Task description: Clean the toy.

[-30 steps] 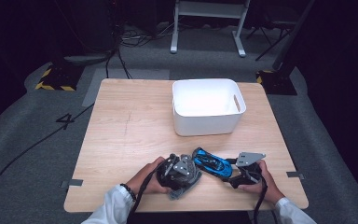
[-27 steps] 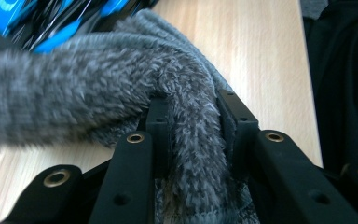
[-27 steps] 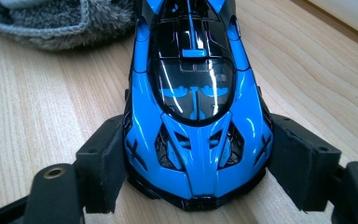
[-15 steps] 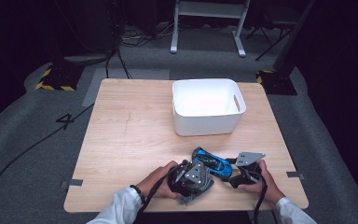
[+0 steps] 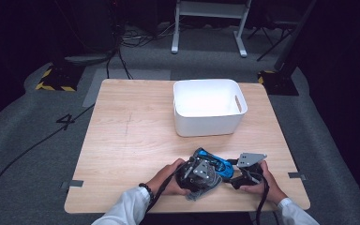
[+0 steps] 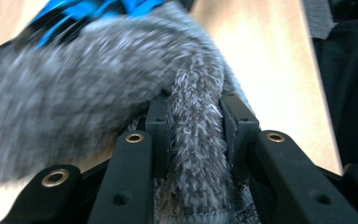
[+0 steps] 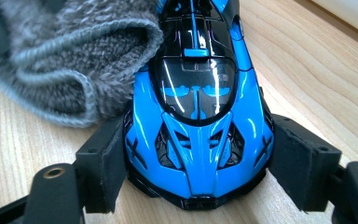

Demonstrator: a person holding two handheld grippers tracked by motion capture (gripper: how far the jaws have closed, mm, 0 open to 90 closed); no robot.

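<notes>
A blue and black toy car (image 7: 198,116) rests on the wooden table (image 5: 131,140) near its front edge, nose toward the right gripper. My right gripper (image 7: 198,168) is shut on the car's front, a pad against each flank. In the high view the car (image 5: 221,165) lies between the two hands. My left gripper (image 6: 196,121) is shut on a fold of a grey fuzzy cloth (image 6: 98,79). The cloth (image 7: 60,60) is bunched against the car's side and rear. Blue bodywork (image 6: 74,11) peeks out beyond the cloth.
A white plastic bin (image 5: 209,123) with handle slots stands at the table's back right, and its visible inside looks empty. Bare wood lies to the left and middle. The table's front edge (image 5: 187,208) runs just below both hands. The floor around is dark with cables.
My left hand has slid right with the cloth, from beside the car's rear to up against and partly over it. The right hand and the car have stayed put.
</notes>
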